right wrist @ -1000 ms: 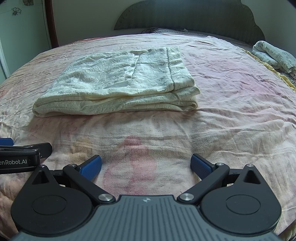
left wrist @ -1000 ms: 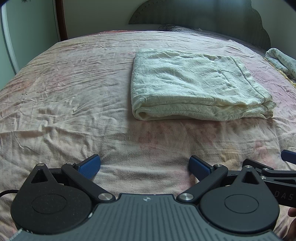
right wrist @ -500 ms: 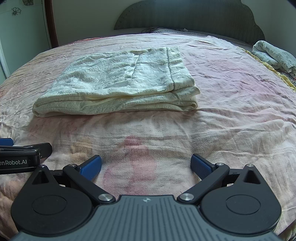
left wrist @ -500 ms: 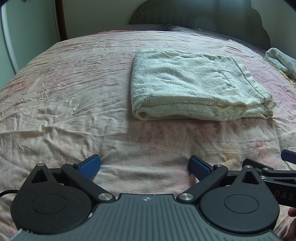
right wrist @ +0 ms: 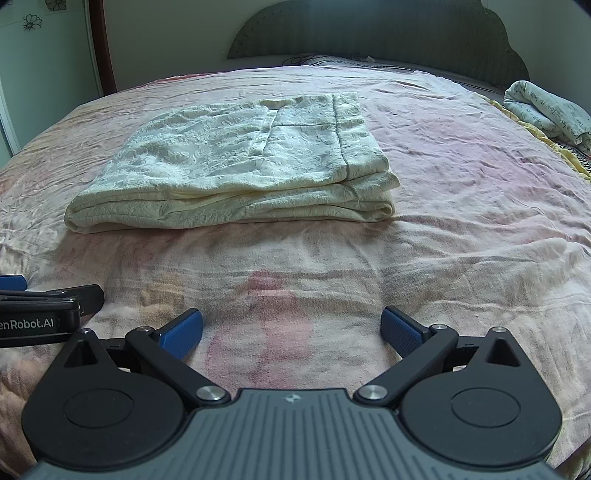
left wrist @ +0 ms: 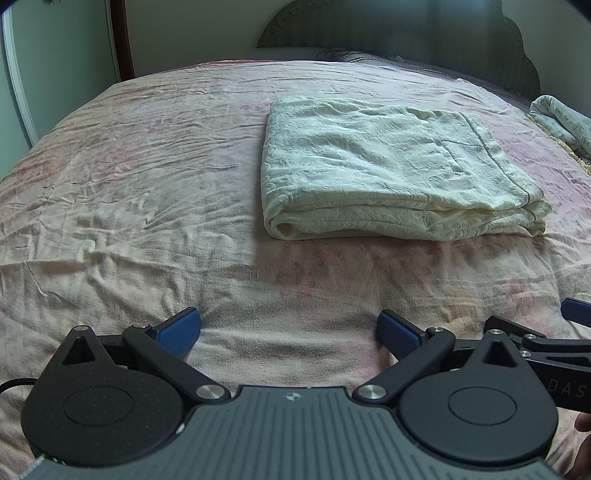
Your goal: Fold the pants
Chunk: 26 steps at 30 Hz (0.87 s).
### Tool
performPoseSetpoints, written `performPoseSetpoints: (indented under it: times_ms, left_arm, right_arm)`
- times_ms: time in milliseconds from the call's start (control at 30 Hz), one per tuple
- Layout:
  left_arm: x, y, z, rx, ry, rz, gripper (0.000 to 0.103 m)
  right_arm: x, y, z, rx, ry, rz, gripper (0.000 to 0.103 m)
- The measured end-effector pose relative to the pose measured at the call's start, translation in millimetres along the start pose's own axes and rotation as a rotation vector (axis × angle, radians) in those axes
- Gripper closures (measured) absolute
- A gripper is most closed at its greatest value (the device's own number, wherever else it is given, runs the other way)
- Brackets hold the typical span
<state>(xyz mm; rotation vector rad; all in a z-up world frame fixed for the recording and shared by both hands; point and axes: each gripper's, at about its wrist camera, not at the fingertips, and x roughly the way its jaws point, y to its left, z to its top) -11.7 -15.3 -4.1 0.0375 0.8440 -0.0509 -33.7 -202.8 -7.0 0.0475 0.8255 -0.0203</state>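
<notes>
Cream pants (left wrist: 388, 166) lie folded into a flat rectangular stack on the pink bedsheet (left wrist: 147, 166). In the right wrist view the pants (right wrist: 240, 162) sit left of centre. My left gripper (left wrist: 290, 330) is open and empty, low over the sheet, well short of the pants' near edge. My right gripper (right wrist: 291, 330) is open and empty too, just as far back. Each gripper shows at the edge of the other's view, the right one (left wrist: 554, 332) and the left one (right wrist: 37, 306).
A rolled patterned blanket (right wrist: 546, 110) lies at the bed's far right edge. A dark padded headboard (right wrist: 369, 33) stands behind the bed. A wall and door frame (left wrist: 122, 37) are at the far left.
</notes>
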Motion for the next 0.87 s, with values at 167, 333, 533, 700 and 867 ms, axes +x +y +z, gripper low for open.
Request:
performPoseSetpoints:
  times_ms: [167, 333, 533, 700, 867]
  left_arm:
    - [-0.1, 0.0, 0.1, -0.007, 0.004, -0.003, 0.0]
    - [0.2, -0.6, 0.8, -0.011, 0.008, -0.001, 0.0]
    - [-0.5, 0.2, -0.2, -0.021, 0.002, -0.001, 0.0]
    - [-3.9, 0.2, -4.2, -0.033, -0.018, -0.003, 0.001]
    - [-7.1, 4.2, -2.3, -0.022, -0.023, -0.037, 0.0]
  right_arm:
    - [0.2, -0.3, -0.1, -0.001, 0.002, 0.001, 0.0]
    - [0.2, -0.3, -0.2, -0.002, 0.005, 0.001, 0.0]
    - [0.7, -0.5, 1.0, -0.003, 0.008, 0.002, 0.0]
    - [0.6, 0.0, 0.8, -0.003, 0.007, 0.003, 0.0]
    - [0.8, -0.4, 0.4, -0.007, 0.002, 0.006, 0.0]
